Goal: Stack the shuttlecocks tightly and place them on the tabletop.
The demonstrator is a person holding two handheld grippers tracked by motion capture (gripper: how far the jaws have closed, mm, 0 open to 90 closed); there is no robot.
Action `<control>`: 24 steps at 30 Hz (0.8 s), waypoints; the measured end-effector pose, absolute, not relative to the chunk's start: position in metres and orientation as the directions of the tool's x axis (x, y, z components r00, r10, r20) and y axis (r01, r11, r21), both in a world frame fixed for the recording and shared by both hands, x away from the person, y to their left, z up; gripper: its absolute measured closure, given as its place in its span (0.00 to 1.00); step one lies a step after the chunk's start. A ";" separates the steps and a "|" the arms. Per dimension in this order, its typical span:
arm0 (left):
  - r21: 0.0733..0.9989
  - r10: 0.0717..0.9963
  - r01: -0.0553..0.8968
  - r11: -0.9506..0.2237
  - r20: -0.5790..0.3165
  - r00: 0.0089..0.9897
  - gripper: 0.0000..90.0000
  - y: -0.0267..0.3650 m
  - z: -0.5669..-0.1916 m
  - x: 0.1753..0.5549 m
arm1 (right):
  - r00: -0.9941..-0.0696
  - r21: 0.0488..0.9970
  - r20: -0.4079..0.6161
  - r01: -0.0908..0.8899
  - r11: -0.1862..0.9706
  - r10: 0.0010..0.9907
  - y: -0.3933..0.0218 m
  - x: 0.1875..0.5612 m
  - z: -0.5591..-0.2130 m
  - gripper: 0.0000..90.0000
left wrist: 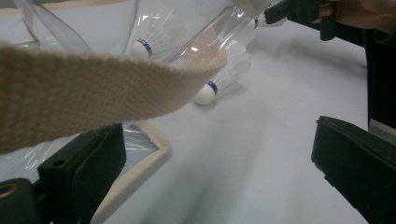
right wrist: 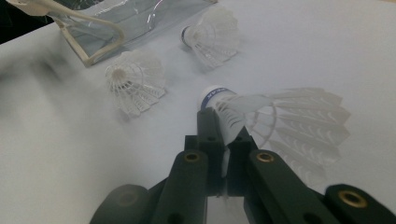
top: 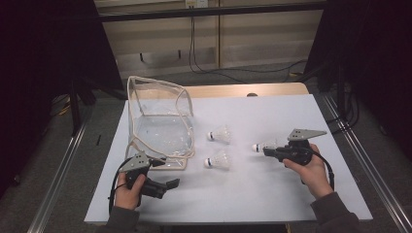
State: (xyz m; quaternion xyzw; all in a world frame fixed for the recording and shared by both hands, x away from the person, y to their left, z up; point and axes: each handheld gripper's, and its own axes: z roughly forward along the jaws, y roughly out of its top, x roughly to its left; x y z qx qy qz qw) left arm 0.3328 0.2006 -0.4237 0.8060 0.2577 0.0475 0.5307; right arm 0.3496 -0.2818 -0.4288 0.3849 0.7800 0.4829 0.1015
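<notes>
**One shuttlecock in the jaws, two on the bench, bag waiting**

Your right gripper (right wrist: 223, 140) has its jaws clamped on the feather skirt of a shuttlecock (right wrist: 280, 121), gripping it just behind the cork; in the high view that shuttlecock (top: 260, 146) sits at the 9 o'clock tip of the gripper (top: 268, 150), right of the bench's middle. Whether it has cleared the surface you cannot tell.

Your left gripper (top: 171, 184) rests near the front edge with its jaws wide open and nothing between them, just at 6 o'clock of the clear bag (top: 160, 119). The bag's woven strap (left wrist: 93, 98) hangs across its camera.

Judged from how things lie, the job of loading the bag is barely begun: the bag looks empty, standing open at the bench's left. Two more shuttlecocks lie loose at its 3 o'clock side, a far one (top: 219, 134) and a near one (top: 218, 160), close together.

Left to do, by this reading: carry the gripped one over, steady the bag's mouth, then fetch the other two.
</notes>
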 end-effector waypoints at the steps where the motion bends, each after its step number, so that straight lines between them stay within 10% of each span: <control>1: 0.880 0.466 0.365 -0.303 -0.197 0.862 0.04 0.201 -0.424 0.333 | -0.682 0.833 0.216 0.502 0.233 0.699 -0.282 0.350 -0.429 0.99; 24: 0.879 0.464 0.360 -0.313 -0.189 0.865 0.04 0.201 -0.423 0.332 | -0.682 0.846 0.200 0.482 0.226 0.704 -0.271 0.361 -0.418 0.99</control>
